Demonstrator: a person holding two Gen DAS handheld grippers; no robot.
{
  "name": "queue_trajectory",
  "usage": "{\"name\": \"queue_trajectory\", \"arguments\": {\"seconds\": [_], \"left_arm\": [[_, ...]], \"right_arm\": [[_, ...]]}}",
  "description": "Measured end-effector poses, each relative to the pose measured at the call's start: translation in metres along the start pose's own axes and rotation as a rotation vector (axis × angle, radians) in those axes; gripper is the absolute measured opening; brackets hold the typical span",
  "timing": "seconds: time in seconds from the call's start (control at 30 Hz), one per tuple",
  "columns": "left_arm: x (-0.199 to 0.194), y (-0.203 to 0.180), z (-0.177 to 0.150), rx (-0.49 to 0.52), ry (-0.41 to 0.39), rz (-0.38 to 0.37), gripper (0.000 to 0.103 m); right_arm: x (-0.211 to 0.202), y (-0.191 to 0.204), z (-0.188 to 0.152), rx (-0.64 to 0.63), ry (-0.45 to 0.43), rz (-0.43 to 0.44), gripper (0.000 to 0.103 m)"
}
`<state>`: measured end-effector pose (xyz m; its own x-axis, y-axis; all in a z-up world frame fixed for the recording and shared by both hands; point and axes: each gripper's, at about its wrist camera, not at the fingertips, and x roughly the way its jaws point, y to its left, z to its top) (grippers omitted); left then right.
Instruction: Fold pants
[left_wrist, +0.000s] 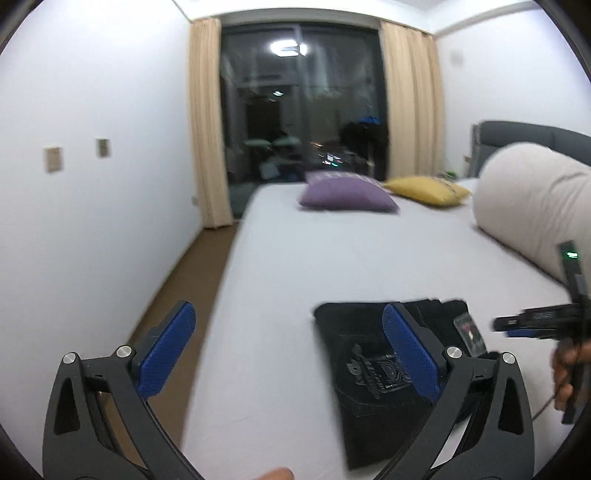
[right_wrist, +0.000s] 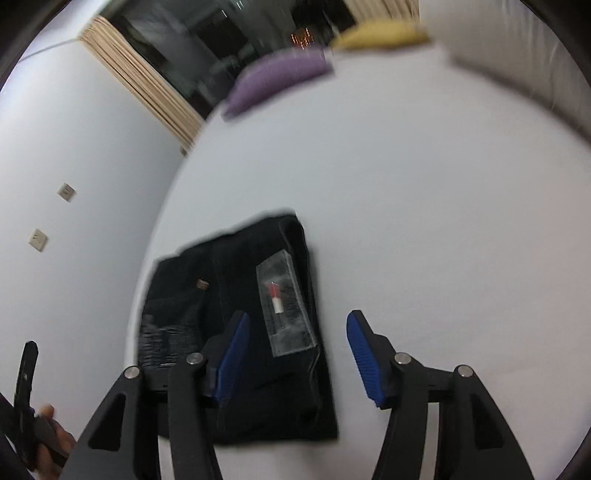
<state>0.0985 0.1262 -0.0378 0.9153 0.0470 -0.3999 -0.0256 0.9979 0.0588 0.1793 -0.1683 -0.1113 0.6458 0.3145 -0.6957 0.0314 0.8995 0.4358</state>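
- Looking along my left gripper (left_wrist: 288, 347), I see its blue fingers (left_wrist: 166, 354) spread wide with nothing between them; they hang above the bed (left_wrist: 295, 258), clear of the cloth.
- My right gripper (right_wrist: 295, 358) has its fingers (right_wrist: 364, 360) parted too, gripping nothing; one pad sits over the pants, the other over bare sheet.
- The pants (right_wrist: 236, 332) are black and lie folded into a compact rectangle flat on the bed's white sheet, near its left edge, beside the white wall (left_wrist: 92, 203).
- A clear plastic tag (right_wrist: 286, 302) with a red-and-white mark lies on top of the folded pants, towards their right side.
- A pale printed design (left_wrist: 376, 369) shows on the pants in the left wrist view.
- Farther up the bed lie a purple pillow (left_wrist: 347, 194) and a yellow pillow (left_wrist: 424, 188), well apart from the pants.
- A large rolled white duvet (left_wrist: 532, 206) lies along the bed's right side.
- Beige curtains (left_wrist: 207, 129) frame a dark window (left_wrist: 299, 103) beyond the bed.
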Motion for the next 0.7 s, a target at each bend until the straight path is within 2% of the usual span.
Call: {"name": "queue_trajectory", "arguments": {"seconds": [0.07, 0.13, 0.2, 0.27, 0.33, 0.43, 0.47, 0.53, 0.6, 0.7], "left_arm": [[-0.023, 0.007, 0.009, -0.008, -0.002, 0.058, 0.103], [-0.059, 0.009, 0.017, -0.004, -0.07, 0.08, 0.103], [-0.099, 0.01, 0.025, 0.021, -0.168, 0.088, 0.103], [-0.127, 0.008, 0.032, 0.039, -0.218, 0.13, 0.103], [-0.146, 0.007, 0.043, 0.057, -0.196, 0.103, 0.103], [-0.157, 0.004, 0.053, 0.053, -0.102, 0.101, 0.103], [-0.159, 0.001, 0.055, 0.051, -0.038, 0.095, 0.103], [-0.166, -0.002, 0.057, 0.044, 0.004, 0.067, 0.103], [-0.172, -0.005, 0.052, 0.018, 0.026, 0.055, 0.103], [-0.164, -0.01, 0.039, -0.007, 0.107, 0.047, 0.103]], "right_arm": [[-0.042, 0.012, -0.007, -0.07, -0.11, -0.052, 0.066], [-0.093, 0.034, -0.019, -0.164, -0.265, -0.098, 0.077], [-0.138, 0.054, -0.027, -0.231, -0.409, -0.118, 0.1], [-0.182, 0.075, -0.039, -0.282, -0.583, -0.139, 0.103], [-0.216, 0.097, -0.05, -0.331, -0.706, -0.14, 0.103], [-0.256, 0.118, -0.056, -0.374, -0.796, -0.161, 0.103], [-0.268, 0.124, -0.058, -0.388, -0.818, -0.147, 0.103], [-0.286, 0.132, -0.067, -0.402, -0.844, -0.131, 0.103], [-0.301, 0.137, -0.072, -0.401, -0.852, -0.125, 0.103], [-0.305, 0.143, -0.081, -0.412, -0.831, -0.134, 0.103]]}}
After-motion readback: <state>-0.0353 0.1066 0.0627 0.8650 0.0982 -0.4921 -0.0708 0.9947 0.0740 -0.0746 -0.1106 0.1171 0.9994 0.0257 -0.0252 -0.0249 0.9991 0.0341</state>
